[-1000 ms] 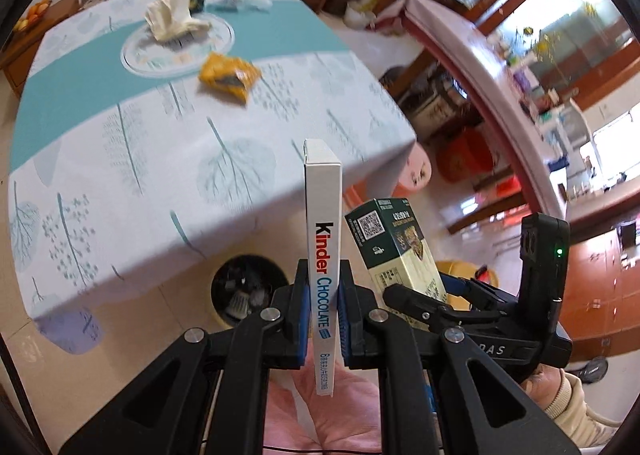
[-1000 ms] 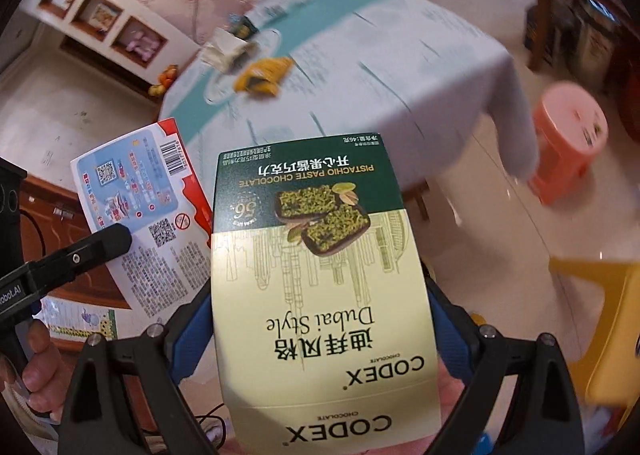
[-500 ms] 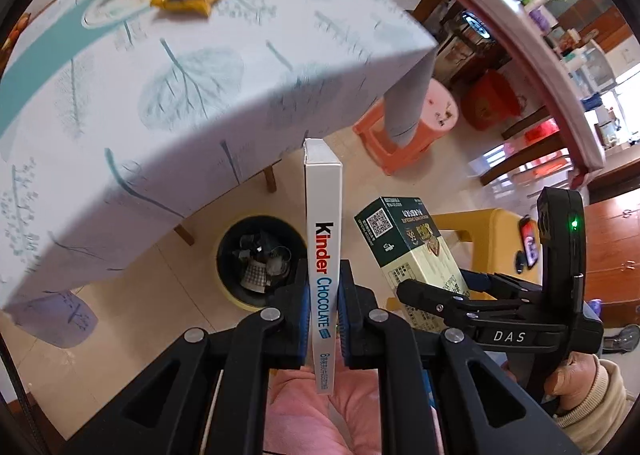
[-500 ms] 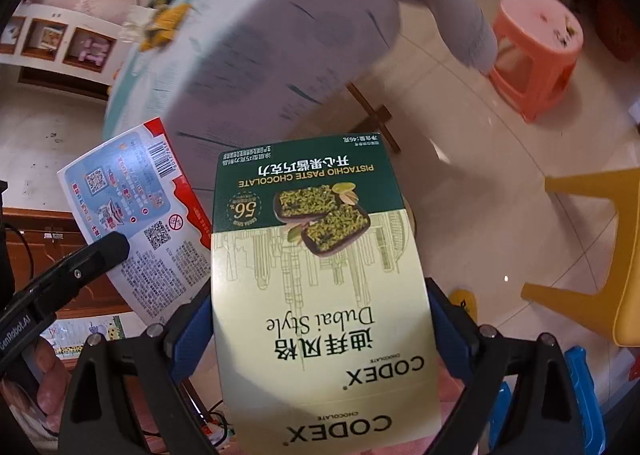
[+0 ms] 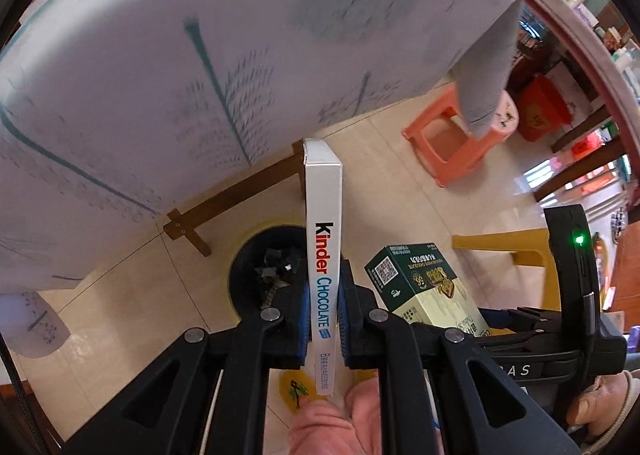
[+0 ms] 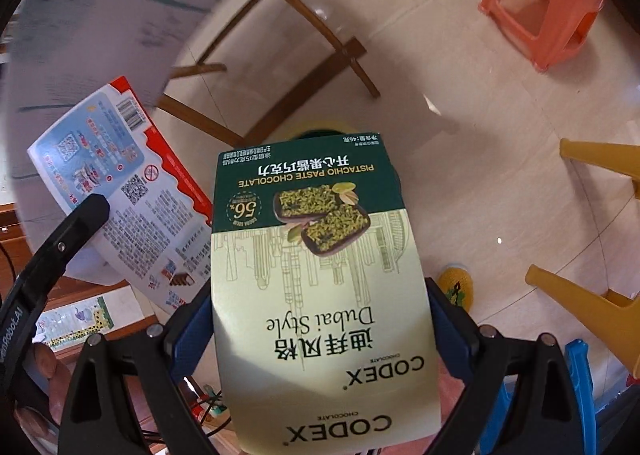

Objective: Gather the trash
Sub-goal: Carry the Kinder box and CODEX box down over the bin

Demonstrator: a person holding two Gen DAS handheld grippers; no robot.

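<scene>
My left gripper (image 5: 323, 315) is shut on a white Kinder Chocolate box (image 5: 322, 215), held edge-on and upright between the blue pads. Just beyond it on the floor stands a black trash bin (image 5: 262, 271) with a yellow rim and dark scraps inside. My right gripper (image 6: 320, 335) is shut on a green and cream Codex pistachio chocolate box (image 6: 320, 275), which hides most of the bin (image 6: 320, 131) in the right wrist view. The Kinder box (image 6: 120, 191) hangs to its left. Both boxes hover side by side above the bin, the Codex box (image 5: 420, 287) on the right.
The table's cloth (image 5: 200, 55) overhangs the far side, with wooden leg braces (image 5: 240, 195) behind the bin. An orange plastic stool (image 5: 452, 143) stands to the right, a yellow chair (image 6: 580, 303) nearer right. A person's pink-clad leg (image 5: 332, 427) is below the grippers.
Both grippers have sunk from above the tabletop to below its edge, boxes still held. The bin has grown larger and nearer; the plate and wrappers on the table have left view.
</scene>
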